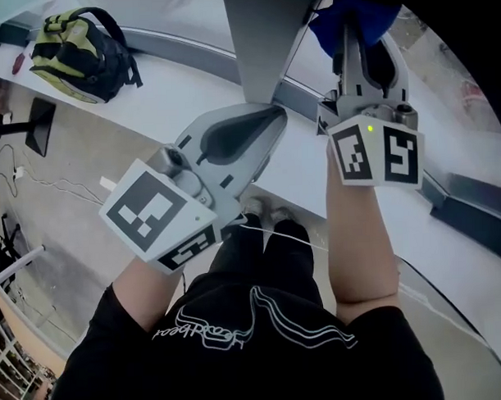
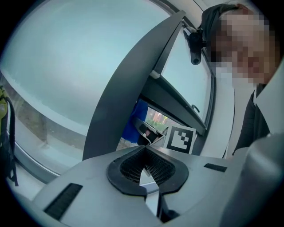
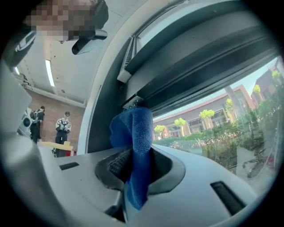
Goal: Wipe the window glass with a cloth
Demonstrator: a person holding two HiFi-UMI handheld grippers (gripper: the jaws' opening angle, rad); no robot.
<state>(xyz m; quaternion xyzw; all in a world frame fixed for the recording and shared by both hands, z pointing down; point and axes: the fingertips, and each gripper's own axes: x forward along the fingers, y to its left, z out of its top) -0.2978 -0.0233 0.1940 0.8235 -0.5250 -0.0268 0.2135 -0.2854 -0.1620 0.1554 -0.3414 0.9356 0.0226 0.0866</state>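
Observation:
A blue cloth (image 3: pixel 135 133) hangs bunched between the jaws of my right gripper (image 3: pixel 137 153), which is shut on it. In the head view that gripper (image 1: pixel 364 39) is raised at the upper right, with the cloth (image 1: pixel 355 15) against the window glass (image 1: pixel 464 77) just right of a grey upright frame post (image 1: pixel 265 39). Through the glass (image 3: pixel 222 128) I see trees and buildings. My left gripper (image 1: pixel 274 114) points at the foot of the post; its jaws are shut with nothing between them (image 2: pixel 143 150). The left gripper view also catches the cloth (image 2: pixel 133 122) beyond the post (image 2: pixel 128 88).
A yellow-green and black backpack (image 1: pixel 81 53) lies on the white window ledge (image 1: pixel 172 83) at the far left. Cables (image 1: pixel 36 182) and a black stand (image 1: pixel 41 124) are on the floor below it. Two people (image 3: pixel 63 126) stand far off in the room.

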